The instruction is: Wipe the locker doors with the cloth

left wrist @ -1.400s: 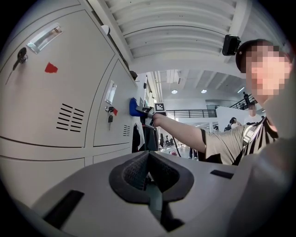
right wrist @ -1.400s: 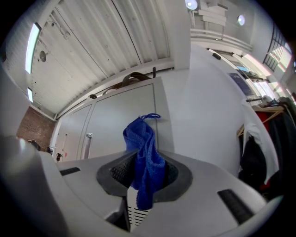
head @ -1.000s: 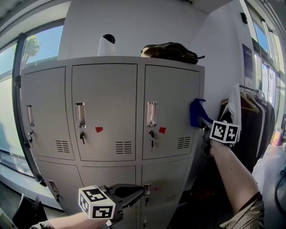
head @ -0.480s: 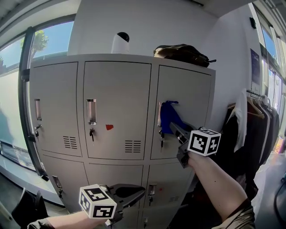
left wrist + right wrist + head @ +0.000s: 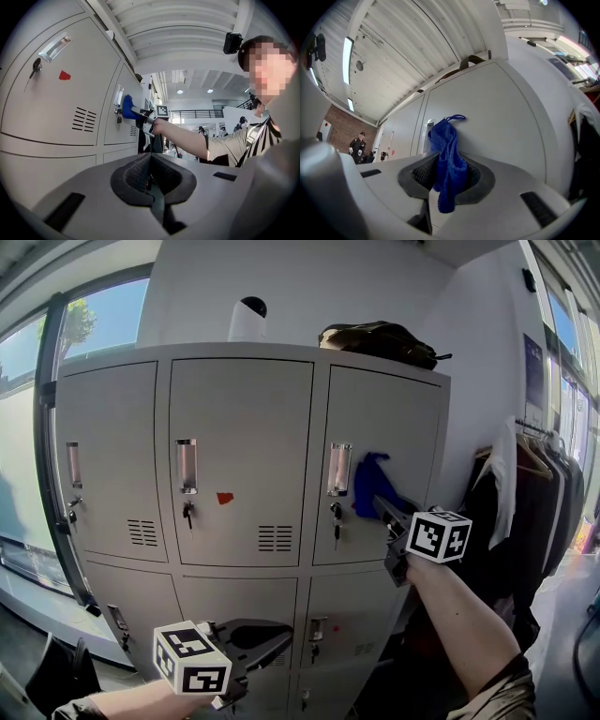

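Note:
The grey lockers (image 5: 239, 456) stand in front of me. My right gripper (image 5: 382, 505) is shut on a blue cloth (image 5: 372, 486) and presses it against the upper right door (image 5: 394, 427), just right of that door's handle (image 5: 338, 469). In the right gripper view the cloth (image 5: 447, 161) hangs bunched between the jaws, its top against the door (image 5: 497, 117). My left gripper (image 5: 281, 638) is held low in front of the lower doors, shut with nothing in it (image 5: 151, 182). The left gripper view shows the cloth (image 5: 127, 108) on the door from the side.
A dark bag (image 5: 377, 341) and a white rounded device (image 5: 247, 321) sit on top of the lockers. Keys hang in the locks (image 5: 336, 513). Clothes on hangers (image 5: 534, 484) crowd the right side. A large window (image 5: 19, 427) is at the left. A person (image 5: 358, 145) stands far back.
My right gripper swept the cloth left from the upper right door's right edge to the handle, then slid slightly back right and down. The left gripper stayed low.

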Tool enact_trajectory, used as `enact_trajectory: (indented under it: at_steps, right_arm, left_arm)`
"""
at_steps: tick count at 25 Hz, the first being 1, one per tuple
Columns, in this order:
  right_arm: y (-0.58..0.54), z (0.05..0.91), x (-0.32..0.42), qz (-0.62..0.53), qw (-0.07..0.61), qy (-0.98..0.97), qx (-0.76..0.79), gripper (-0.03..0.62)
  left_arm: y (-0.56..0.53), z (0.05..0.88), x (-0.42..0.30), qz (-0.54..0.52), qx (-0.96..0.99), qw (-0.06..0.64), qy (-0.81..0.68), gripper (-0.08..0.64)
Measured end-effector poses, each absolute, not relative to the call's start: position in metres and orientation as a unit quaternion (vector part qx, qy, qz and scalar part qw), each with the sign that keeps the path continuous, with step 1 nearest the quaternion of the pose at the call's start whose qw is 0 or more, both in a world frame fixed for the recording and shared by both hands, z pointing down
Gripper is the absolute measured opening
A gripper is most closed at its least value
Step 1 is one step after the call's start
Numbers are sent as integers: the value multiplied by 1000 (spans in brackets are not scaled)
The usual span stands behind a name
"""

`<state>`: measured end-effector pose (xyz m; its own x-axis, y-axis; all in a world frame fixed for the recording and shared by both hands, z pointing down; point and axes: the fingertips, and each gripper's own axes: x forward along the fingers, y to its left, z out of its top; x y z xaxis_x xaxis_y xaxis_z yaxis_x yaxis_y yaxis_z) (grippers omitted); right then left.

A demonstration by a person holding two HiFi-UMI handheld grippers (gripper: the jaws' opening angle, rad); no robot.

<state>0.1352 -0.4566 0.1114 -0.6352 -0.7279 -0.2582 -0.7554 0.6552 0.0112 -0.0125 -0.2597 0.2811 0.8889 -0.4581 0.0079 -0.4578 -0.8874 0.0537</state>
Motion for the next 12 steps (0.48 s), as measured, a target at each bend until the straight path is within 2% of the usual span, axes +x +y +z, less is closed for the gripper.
enact_trajectory:
  at_steps: [12]
  right_arm:
    - [-482,142,276,22,127,845,-518,78]
  left_arm:
    - [-259,283,7,-2,975,29,-220,8]
